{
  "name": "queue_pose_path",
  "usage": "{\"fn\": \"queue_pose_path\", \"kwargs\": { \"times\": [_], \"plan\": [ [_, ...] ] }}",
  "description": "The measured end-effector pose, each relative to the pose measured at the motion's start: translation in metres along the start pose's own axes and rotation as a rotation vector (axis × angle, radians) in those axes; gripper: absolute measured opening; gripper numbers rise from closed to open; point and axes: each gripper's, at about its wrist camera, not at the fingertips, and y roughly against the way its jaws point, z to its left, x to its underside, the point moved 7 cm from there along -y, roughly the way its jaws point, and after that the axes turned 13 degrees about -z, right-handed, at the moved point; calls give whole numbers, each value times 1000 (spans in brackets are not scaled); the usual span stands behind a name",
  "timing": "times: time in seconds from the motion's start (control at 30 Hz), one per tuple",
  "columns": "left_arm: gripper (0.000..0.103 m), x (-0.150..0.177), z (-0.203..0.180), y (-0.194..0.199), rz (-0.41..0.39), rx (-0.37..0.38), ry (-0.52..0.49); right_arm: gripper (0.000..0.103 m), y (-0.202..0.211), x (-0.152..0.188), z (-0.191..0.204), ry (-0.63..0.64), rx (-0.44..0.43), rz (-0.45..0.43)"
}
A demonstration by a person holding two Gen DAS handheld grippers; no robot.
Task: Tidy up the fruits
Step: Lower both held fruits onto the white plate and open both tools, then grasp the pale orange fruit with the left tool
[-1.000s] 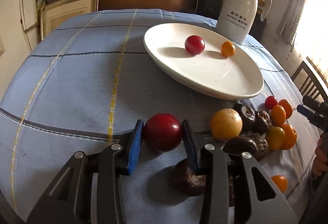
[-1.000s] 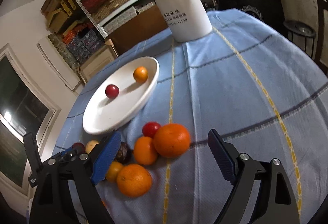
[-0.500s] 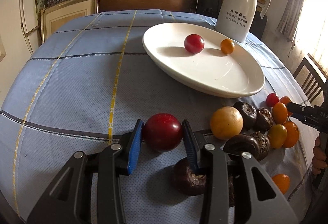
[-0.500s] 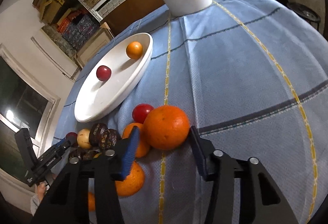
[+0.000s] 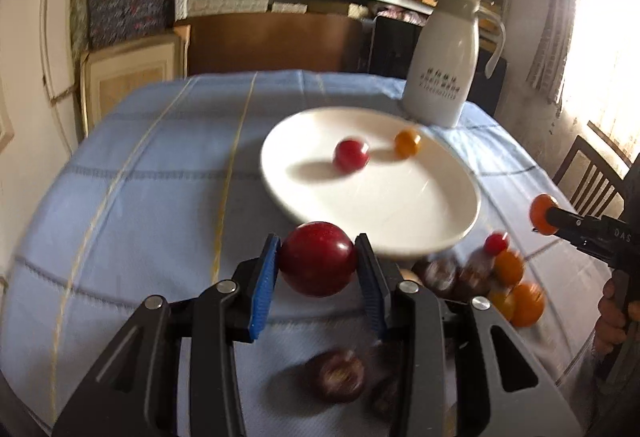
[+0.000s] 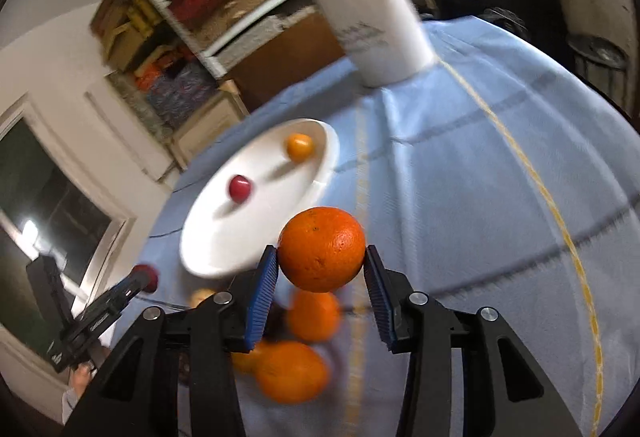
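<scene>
1. The left tongs (image 5: 318, 269) are clamped on a dark red plum (image 5: 317, 264). The smooth, glossy round fruit sits between the ribbed blue pads (image 5: 264, 287) and is held above the desk (image 5: 152, 173), just short of the near rim of the white plate (image 5: 384, 213).
2. The right tongs (image 6: 321, 279) grip a large orange (image 6: 322, 249). Its dimpled matte skin is pressed by both blue pads, and it is lifted off the cloth, on the near side of the plate (image 6: 216, 237).
3. In the left wrist view the right tongs enter from the right edge of the picture, to the right of the plate. The black arm is roughly level and a hand (image 5: 614, 313) holds the grip.
4. Below the tongs, on the side of the plate nearest the cameras, more fruit lies on the desk in a blurred heap: small oranges (image 5: 528, 303), dark wrinkled round fruits (image 5: 340, 377) and a red cherry tomato (image 5: 496, 243).
5. The plate is a shallow, glossy oval. A small red fruit (image 5: 351, 155) and a small orange fruit (image 5: 407, 143) rest apart on its far half.
6. The desk wears a light blue woven cloth with yellow and grey stripes.
7. Beyond the plate stands a tall white jug (image 5: 444, 77) with a curved handle and dark lettering.
</scene>
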Motion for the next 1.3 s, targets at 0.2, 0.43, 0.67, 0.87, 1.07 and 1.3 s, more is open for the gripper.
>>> {"fn": "queue_pose_path", "kwargs": {
  "times": [0.2, 0.43, 0.67, 0.87, 1.07, 1.3],
  "plan": [
    [38, -20, -25, -37, 8, 22, -26, 44, -40, -17, 61, 111, -47, 30],
    [43, -2, -24, -73, 75, 21, -32, 55, -85, -5, 68, 162, -40, 84],
    [81, -8, -13, -51, 10, -16, -23, 69, -58, -25, 50, 121, -30, -39],
    [88, 1, 6, -31, -11, -44, 40, 76, -41, -28, 26, 75, 29, -83],
    [91, 23, -6, -22, 30, -21, 3, 86, -25, -22, -11, -115, 25, -67],
    [95, 39, -34, -24, 65, -11, -136, 86, -26, -20, -26, -215, 21, -49]
  ]
}}
